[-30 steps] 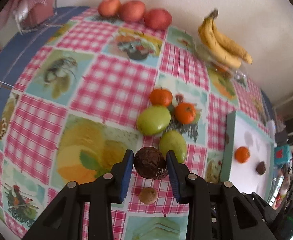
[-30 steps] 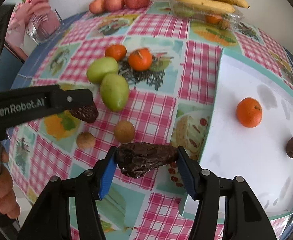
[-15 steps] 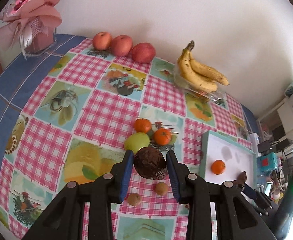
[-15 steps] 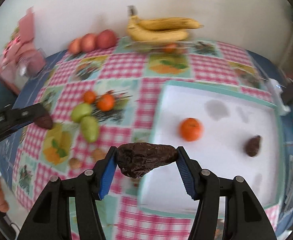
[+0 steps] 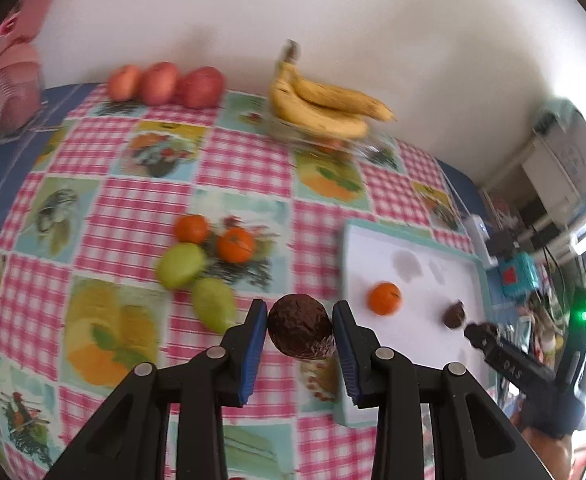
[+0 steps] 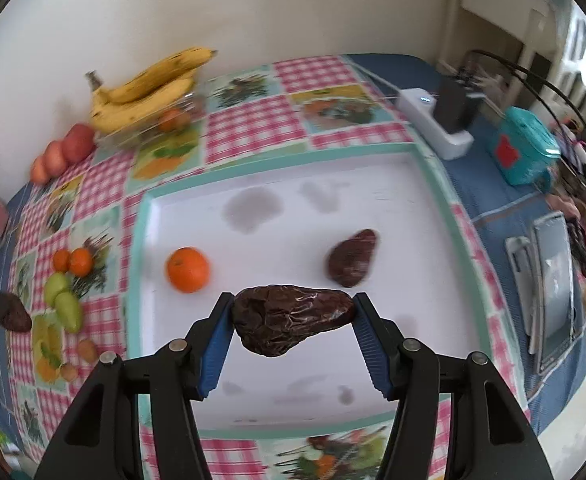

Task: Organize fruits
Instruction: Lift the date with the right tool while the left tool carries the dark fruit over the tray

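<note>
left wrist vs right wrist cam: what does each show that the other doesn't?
Left wrist only: the left gripper close up, shut on a round dark fruit, and the third red apple.

Right wrist only: the right gripper shut on a long wrinkled dark fruit, two small brown fruits on the cloth, and the white box past the tray.

Both: the tray holding an orange and a dark fruit, the bananas, two green pears, two loose oranges.
</note>
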Demonstrator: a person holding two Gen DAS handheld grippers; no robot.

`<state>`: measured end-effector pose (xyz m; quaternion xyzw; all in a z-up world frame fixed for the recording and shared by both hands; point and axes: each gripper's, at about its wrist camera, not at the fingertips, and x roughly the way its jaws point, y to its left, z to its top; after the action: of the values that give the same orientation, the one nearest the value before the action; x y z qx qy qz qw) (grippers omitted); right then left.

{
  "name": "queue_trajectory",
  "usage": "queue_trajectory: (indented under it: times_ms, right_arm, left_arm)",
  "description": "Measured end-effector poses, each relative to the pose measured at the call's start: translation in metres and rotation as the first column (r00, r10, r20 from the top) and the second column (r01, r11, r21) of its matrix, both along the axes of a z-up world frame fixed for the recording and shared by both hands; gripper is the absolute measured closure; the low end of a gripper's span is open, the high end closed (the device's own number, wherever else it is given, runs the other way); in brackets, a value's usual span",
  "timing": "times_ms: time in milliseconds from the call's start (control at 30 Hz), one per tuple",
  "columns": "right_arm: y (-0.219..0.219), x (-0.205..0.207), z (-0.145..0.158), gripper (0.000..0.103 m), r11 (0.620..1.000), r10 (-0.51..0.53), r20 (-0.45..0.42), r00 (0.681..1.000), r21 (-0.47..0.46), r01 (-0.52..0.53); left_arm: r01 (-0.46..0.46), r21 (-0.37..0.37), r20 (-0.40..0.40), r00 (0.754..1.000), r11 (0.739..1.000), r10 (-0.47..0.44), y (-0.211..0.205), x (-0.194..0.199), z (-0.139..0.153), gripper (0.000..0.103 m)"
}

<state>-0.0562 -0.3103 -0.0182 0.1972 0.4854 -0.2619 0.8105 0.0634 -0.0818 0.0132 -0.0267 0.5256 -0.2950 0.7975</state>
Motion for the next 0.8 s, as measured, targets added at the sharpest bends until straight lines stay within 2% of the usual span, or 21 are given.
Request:
queue_trajectory:
  times_ms: [333,633,800]
  right_arm:
    - [-0.021,-0.019,0.008,0.042,0.998,-0.062,0.011,0.998,-0.031,0.062]
    - [-0.025,-0.024,0.01,0.042,0.996,-0.077,0.012,0.997,-0.04,0.078]
    - [-0.024,-0.021,0.002,0.042,0.997,-0.069,-0.007,0.998,-0.027,0.069]
  left_arm:
    - [0.195,-0.007,-0.054,0.979,0.981,-0.195,-0.068,-0.038,-0.014,0.067]
    - [0.268,0.029,-0.078,0.961,0.963,-0.265,-0.096,-0.056,-0.027,0.067]
    - [0.294,0.076,-0.09,0.954,0.953,-0.287,-0.108,-0.061,-0.04,0.067]
